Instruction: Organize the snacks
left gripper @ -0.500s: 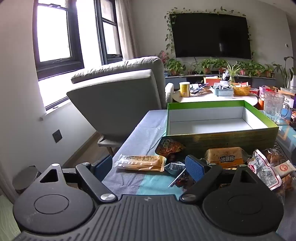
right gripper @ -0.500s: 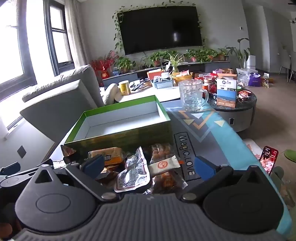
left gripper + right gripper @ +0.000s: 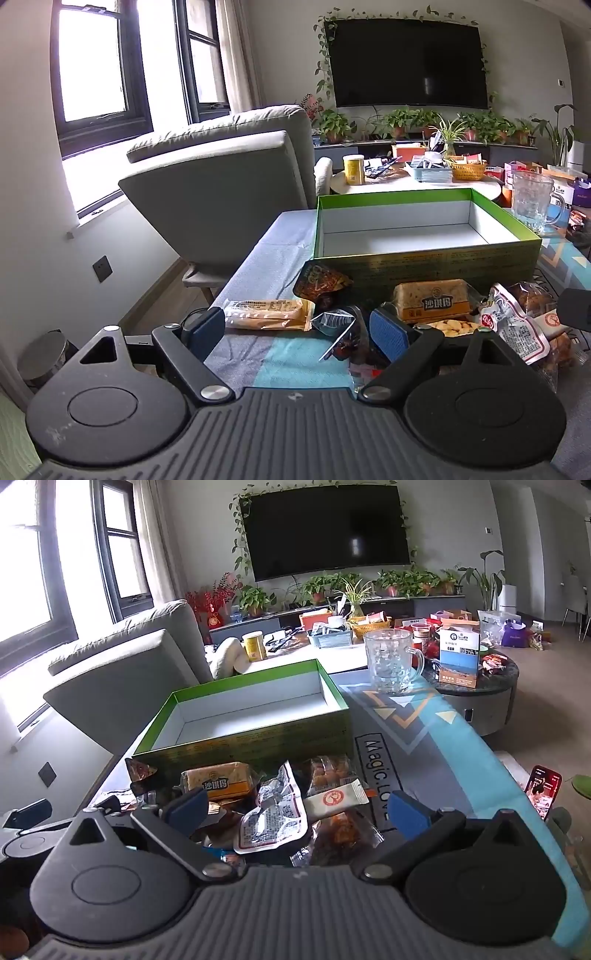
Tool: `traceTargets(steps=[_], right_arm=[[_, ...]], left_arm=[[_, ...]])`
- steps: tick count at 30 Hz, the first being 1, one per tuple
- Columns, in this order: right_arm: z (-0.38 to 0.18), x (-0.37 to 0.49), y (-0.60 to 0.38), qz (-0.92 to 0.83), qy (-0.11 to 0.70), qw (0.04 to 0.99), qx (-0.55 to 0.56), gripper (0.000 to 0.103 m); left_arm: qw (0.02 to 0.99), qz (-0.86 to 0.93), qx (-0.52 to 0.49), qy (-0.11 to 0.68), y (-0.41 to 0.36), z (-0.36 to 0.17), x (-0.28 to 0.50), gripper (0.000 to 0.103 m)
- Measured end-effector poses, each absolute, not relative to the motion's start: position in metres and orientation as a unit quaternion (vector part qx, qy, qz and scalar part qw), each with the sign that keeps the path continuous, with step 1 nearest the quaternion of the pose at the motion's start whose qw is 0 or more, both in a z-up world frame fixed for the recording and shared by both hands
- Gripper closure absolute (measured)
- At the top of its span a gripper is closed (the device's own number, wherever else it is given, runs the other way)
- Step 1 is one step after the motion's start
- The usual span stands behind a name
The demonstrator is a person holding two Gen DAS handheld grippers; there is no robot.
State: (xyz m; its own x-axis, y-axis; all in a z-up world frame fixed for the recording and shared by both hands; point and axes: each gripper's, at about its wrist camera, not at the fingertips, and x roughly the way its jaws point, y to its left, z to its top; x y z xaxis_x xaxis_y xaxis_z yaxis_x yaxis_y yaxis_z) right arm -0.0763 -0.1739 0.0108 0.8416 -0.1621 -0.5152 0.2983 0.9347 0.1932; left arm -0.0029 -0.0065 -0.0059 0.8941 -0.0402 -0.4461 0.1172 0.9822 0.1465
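Observation:
An empty green box (image 3: pixel 424 258) (image 3: pixel 240 744) with a white inside stands on the blue tablecloth. In front of it lies a heap of snacks: a long yellow pack (image 3: pixel 266 314), a dark brown packet (image 3: pixel 321 282), an orange cake pack (image 3: pixel 432 299) (image 3: pixel 221 782), a silver-white packet (image 3: pixel 513 328) (image 3: pixel 273 819) and a white sachet with a red circle (image 3: pixel 336 797). My left gripper (image 3: pixel 295 332) is open, low over the heap's left end, with small dark wrappers between its fingers, untouched. My right gripper (image 3: pixel 297 810) is open around the silver-white packet and the sachet, pads apart from them.
A glass mug (image 3: pixel 532 199) (image 3: pixel 391 661) stands behind the box to the right. A grey armchair (image 3: pixel 221 192) sits close to the table's left side. A phone (image 3: pixel 543 790) lies off the table's right edge. Beyond is a cluttered round table (image 3: pixel 480 694).

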Motion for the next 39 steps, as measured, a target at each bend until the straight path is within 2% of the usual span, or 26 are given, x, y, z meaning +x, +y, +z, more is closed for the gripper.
traceTargets(steps=[39], right_arm=[[0.008, -0.086, -0.164, -0.109, 0.264, 0.948, 0.139, 0.049]], left_arm=[[0.967, -0.051, 0.069, 0.24, 0.009, -0.006, -0.016, 0.018]])
